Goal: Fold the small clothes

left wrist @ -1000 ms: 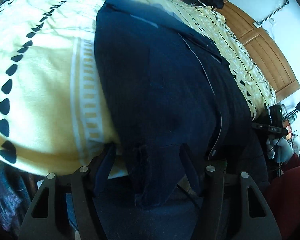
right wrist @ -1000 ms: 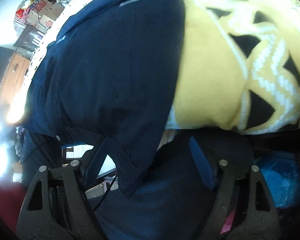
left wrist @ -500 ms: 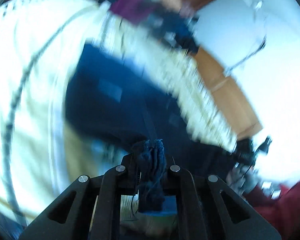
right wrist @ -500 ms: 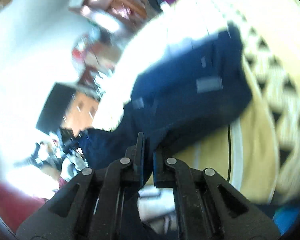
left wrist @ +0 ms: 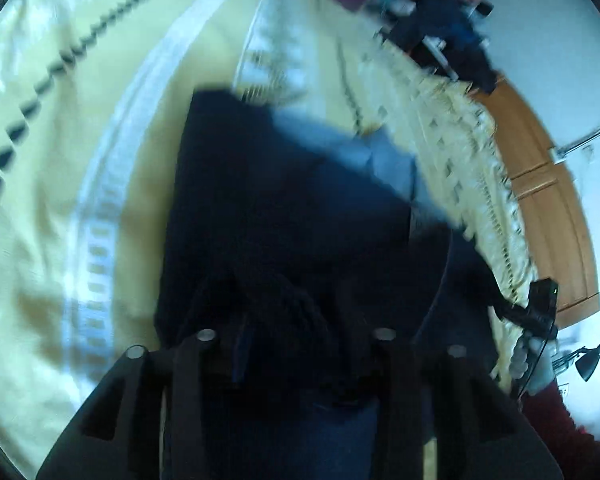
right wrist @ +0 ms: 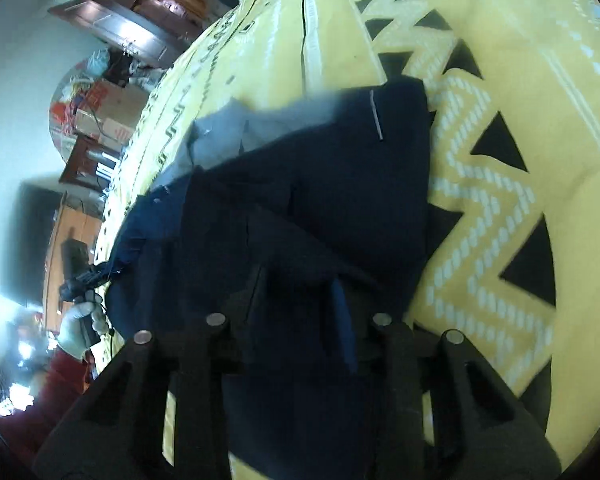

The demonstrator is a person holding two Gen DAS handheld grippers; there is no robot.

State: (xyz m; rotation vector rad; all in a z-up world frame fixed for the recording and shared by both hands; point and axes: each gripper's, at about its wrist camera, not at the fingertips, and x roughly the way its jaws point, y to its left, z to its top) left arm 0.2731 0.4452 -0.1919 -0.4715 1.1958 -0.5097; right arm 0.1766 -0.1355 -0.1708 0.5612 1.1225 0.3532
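Left wrist view: your left gripper [left wrist: 296,332] has its jaws spread wide, with a bunched hem of the dark navy fabric garment [left wrist: 284,216] lying loose between them, not pinched. The garment rests on the yellow patterned blanket [left wrist: 112,128], its near end doubled over toward the far end; a paler grey-blue lining panel [left wrist: 376,160] shows along the far edge. My read is that the fold is just laid and you are at the release. The view is blurred, so edges are soft. Beyond the blanket's fringed edge sits a wooden cabinet [left wrist: 548,208], and a light-gloved hand [left wrist: 528,360] grips a black handle at lower right.

Right wrist view: your right gripper [right wrist: 300,316] is likewise parted, with cloth draped between the fingers and nothing clamped. The folded top layer ends short of the far hem (a thin pale stripe [right wrist: 376,116] marks that corner). At the left, a rumpled stretch of the garment trails off toward the gloved hand. Cardboard boxes [right wrist: 104,112] and dark furniture stand well apart, out of the way.

Next move, as I judge it: lift both grippers clear without snagging the hem, then square the loose left-hand stretch before a second fold. The main risk is cloth catching on a finger and dragging the fold open
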